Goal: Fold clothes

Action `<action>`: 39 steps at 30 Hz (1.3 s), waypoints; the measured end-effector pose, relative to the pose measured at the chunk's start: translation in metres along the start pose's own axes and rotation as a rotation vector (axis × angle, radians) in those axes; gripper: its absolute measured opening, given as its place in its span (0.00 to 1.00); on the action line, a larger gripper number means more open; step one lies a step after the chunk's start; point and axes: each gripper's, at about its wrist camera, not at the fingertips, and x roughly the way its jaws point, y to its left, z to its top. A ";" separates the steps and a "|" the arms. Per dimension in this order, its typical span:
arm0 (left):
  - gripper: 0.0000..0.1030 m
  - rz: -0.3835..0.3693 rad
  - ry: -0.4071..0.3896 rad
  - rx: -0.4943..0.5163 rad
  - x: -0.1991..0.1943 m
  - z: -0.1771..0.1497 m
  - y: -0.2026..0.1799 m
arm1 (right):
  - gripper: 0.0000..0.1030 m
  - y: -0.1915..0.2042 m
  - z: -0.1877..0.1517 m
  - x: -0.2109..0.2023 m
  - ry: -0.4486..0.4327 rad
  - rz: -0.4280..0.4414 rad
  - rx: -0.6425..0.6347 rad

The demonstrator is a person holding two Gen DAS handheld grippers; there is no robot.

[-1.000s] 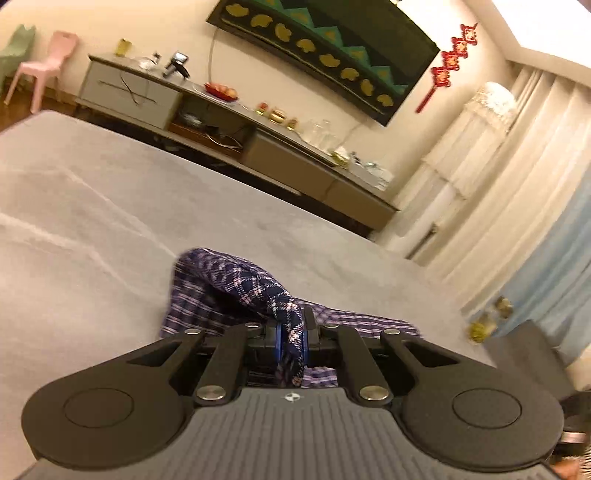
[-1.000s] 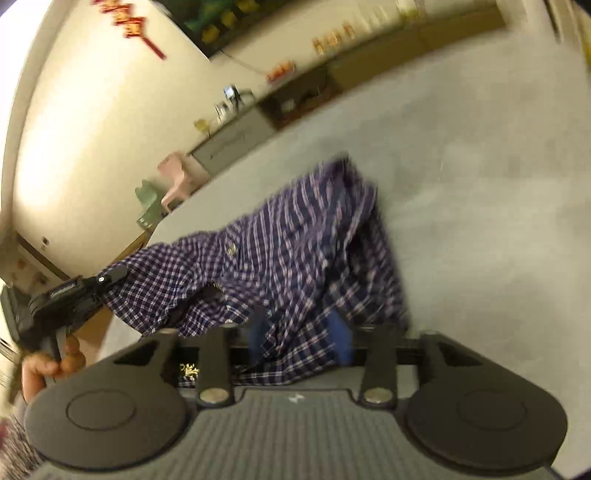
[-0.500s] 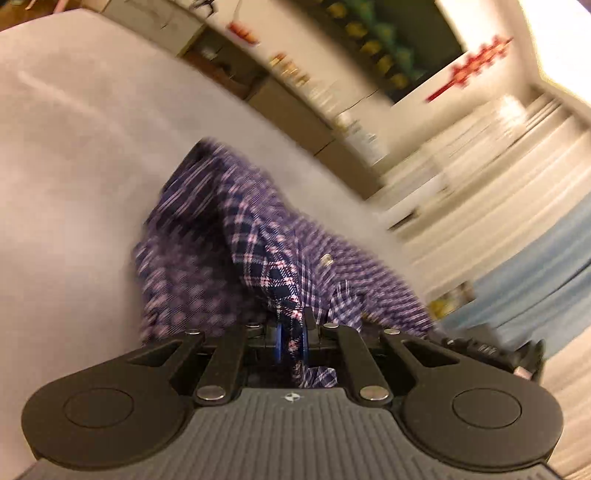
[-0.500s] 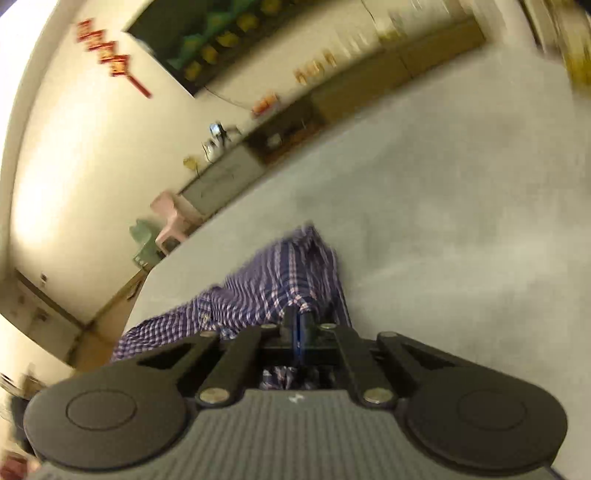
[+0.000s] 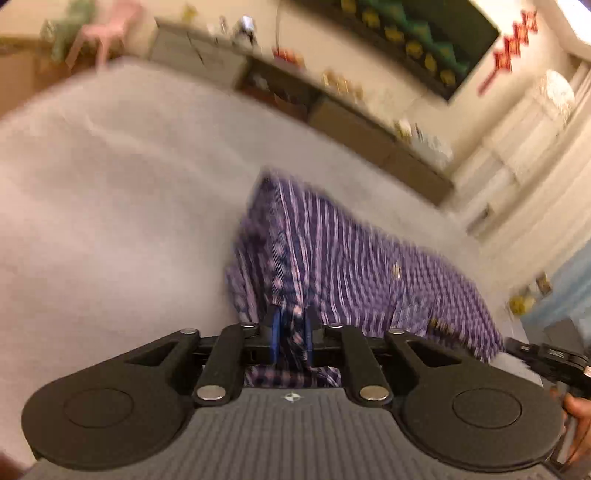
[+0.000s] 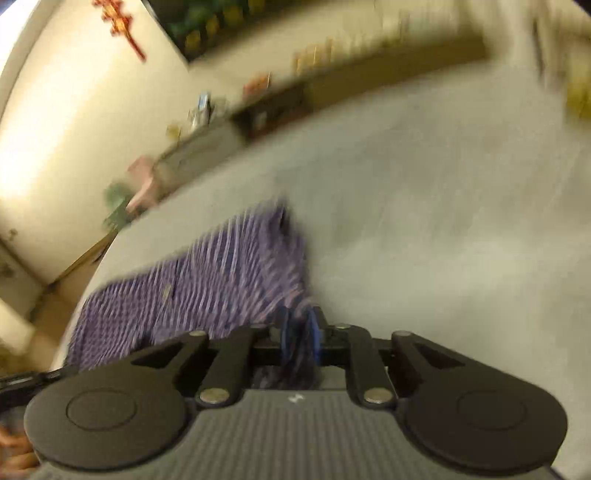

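Observation:
A purple and white plaid shirt is stretched above a wide grey surface. My left gripper is shut on one edge of the shirt. My right gripper is shut on another edge of the same shirt. The cloth spans between the two grippers. The right gripper also shows at the right edge of the left wrist view, and the left gripper at the left edge of the right wrist view. Both views are blurred by motion.
A long low cabinet with small items stands against the far wall. A pink chair stands at the far left. Pale curtains hang at the right. The grey surface extends far to the right.
The right gripper closed on the shirt edge about half a second ago. Both grippers have swung, and the shirt now stretches wider between them.

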 end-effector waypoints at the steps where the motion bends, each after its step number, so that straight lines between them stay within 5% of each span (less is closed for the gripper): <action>1: 0.19 0.010 -0.052 0.002 -0.012 0.006 -0.001 | 0.14 0.004 0.000 0.006 0.010 -0.004 -0.031; 4: 0.19 -0.034 -0.099 0.048 -0.008 0.026 -0.019 | 0.19 0.018 0.000 0.023 0.039 -0.016 -0.122; 6: 0.19 -0.023 -0.026 0.091 0.023 0.021 -0.023 | 0.28 0.027 0.000 0.035 0.058 -0.023 -0.183; 11: 0.19 0.030 0.173 0.196 0.103 0.002 -0.025 | 0.22 0.049 -0.001 0.064 0.106 -0.043 -0.336; 20: 0.21 -0.041 0.066 0.236 0.066 -0.013 -0.033 | 0.22 0.058 -0.007 -0.007 -0.017 0.072 -0.347; 22: 0.21 -0.027 0.095 0.251 0.071 -0.018 -0.034 | 0.21 0.061 -0.025 -0.001 0.104 0.112 -0.364; 24: 0.21 0.017 0.159 0.254 0.088 -0.028 -0.034 | 0.21 0.058 -0.036 0.026 0.217 0.048 -0.402; 27: 0.22 0.057 0.147 0.256 0.094 -0.043 -0.053 | 0.20 0.061 -0.017 0.055 0.235 -0.006 -0.460; 29: 0.22 0.037 0.151 0.189 0.096 -0.059 -0.074 | 0.22 0.068 0.000 0.074 0.182 -0.111 -0.564; 32: 0.23 -0.197 0.231 0.245 0.096 -0.099 -0.144 | 0.23 0.064 0.031 0.099 -0.071 -0.347 -0.664; 35: 0.23 -0.357 0.217 0.312 0.073 -0.108 -0.189 | 0.25 0.069 0.014 0.072 -0.059 -0.210 -0.595; 39: 0.26 -0.354 0.096 0.351 0.064 -0.052 -0.192 | 0.25 0.076 -0.009 0.035 -0.036 -0.022 -0.498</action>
